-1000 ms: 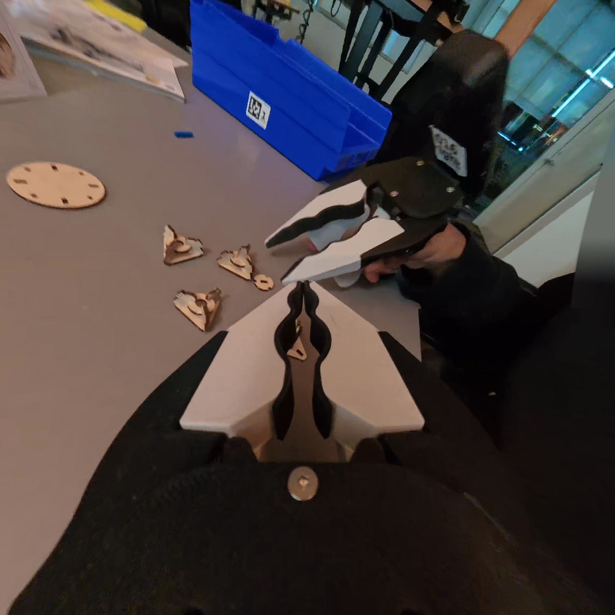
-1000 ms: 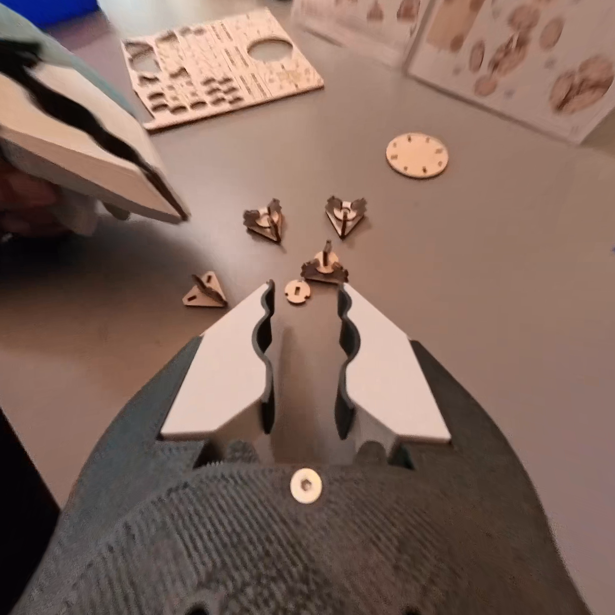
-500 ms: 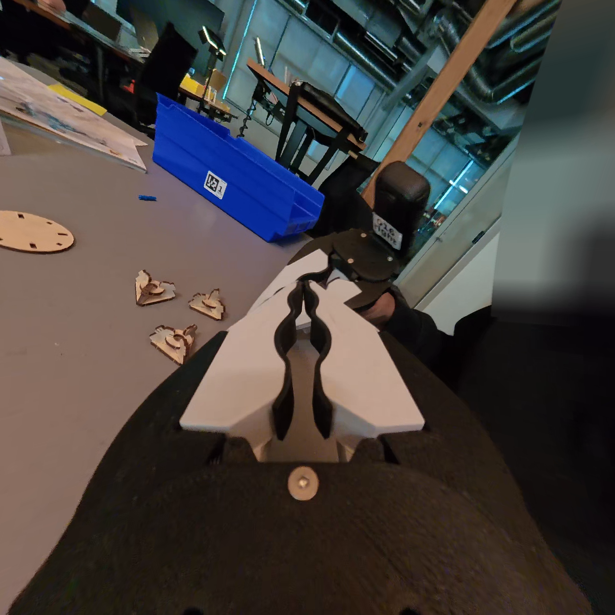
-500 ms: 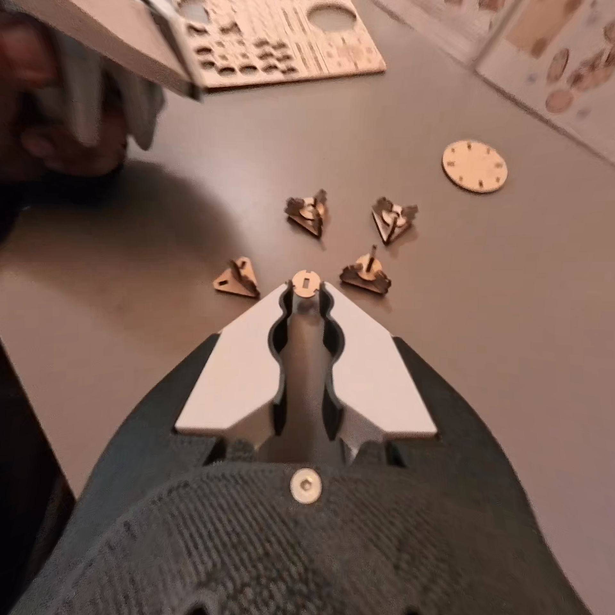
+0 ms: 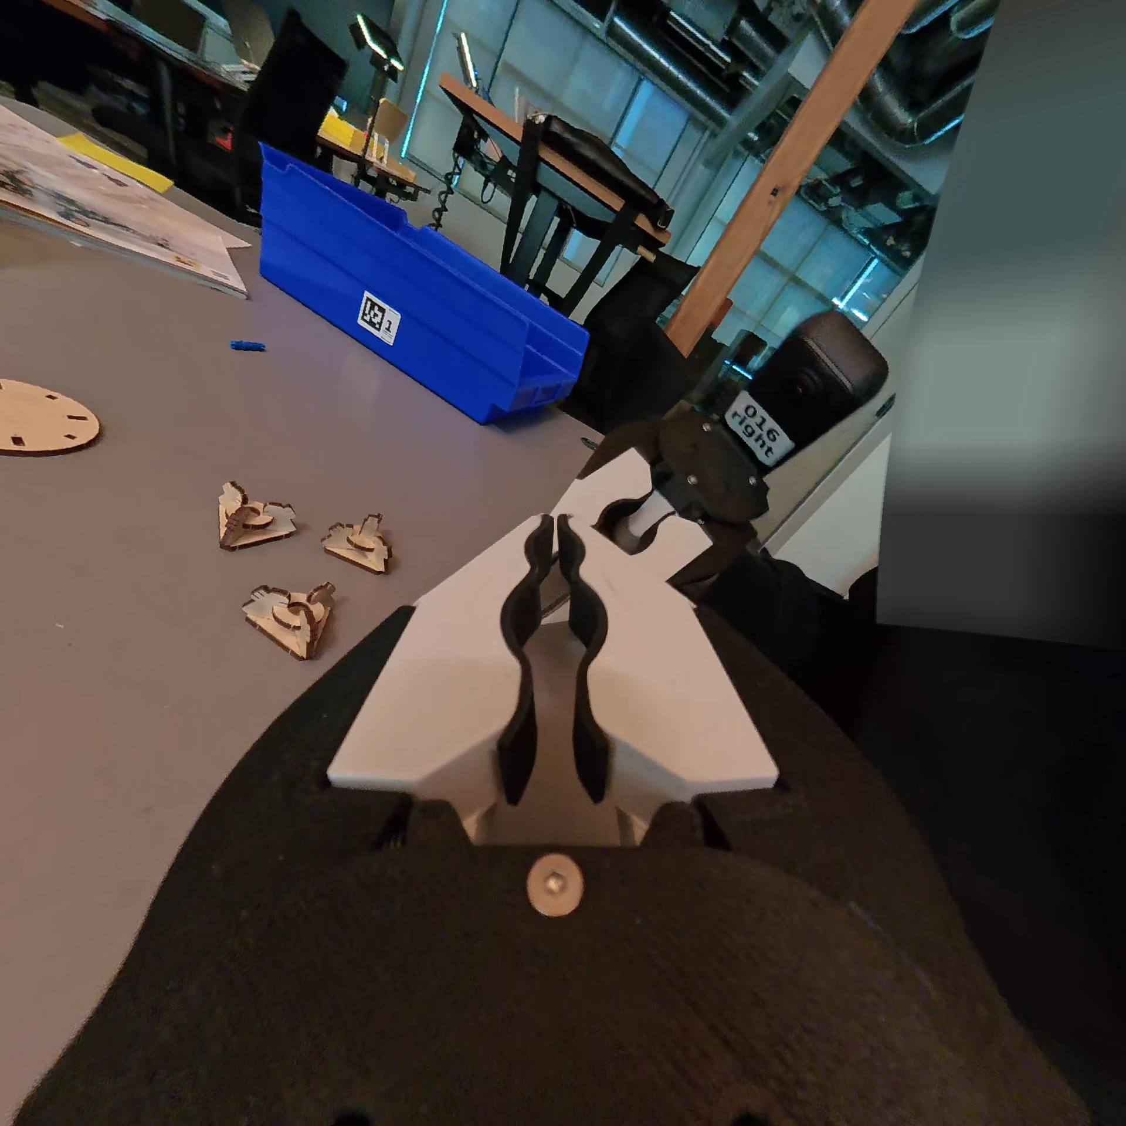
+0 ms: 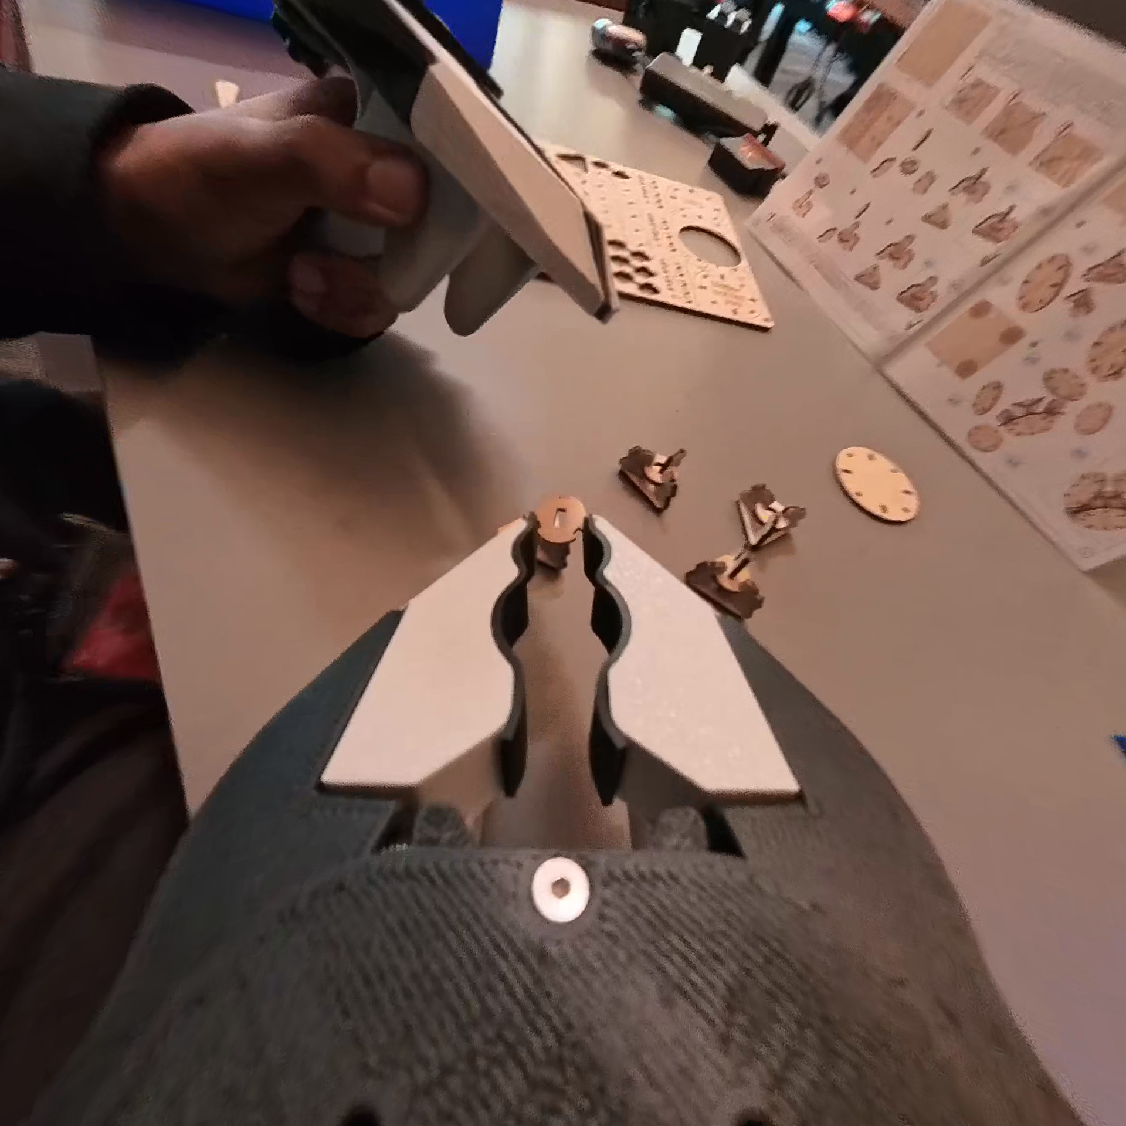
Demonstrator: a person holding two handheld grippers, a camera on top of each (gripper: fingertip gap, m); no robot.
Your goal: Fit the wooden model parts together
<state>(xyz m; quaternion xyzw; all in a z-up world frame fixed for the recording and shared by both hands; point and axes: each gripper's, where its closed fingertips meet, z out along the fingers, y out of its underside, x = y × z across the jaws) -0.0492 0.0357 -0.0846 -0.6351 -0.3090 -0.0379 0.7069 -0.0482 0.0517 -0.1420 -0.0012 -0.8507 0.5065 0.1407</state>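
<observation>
White coded label (image 5: 378,317) on blue bin (image 5: 414,298)

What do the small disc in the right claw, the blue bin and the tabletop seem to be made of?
Small disc, pinched between the right claw's tips: thin pale wood, likely laser-cut plywood, given its dark scorched edges and slot. Blue bin: moulded plastic, smooth with a slight sheen. Tabletop: matte grey, probably laminate; unclear.

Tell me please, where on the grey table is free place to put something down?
Bare table lies under the left gripper, before the punched sheet. Crowded: three small wooden assemblies beside the round disc.
</observation>
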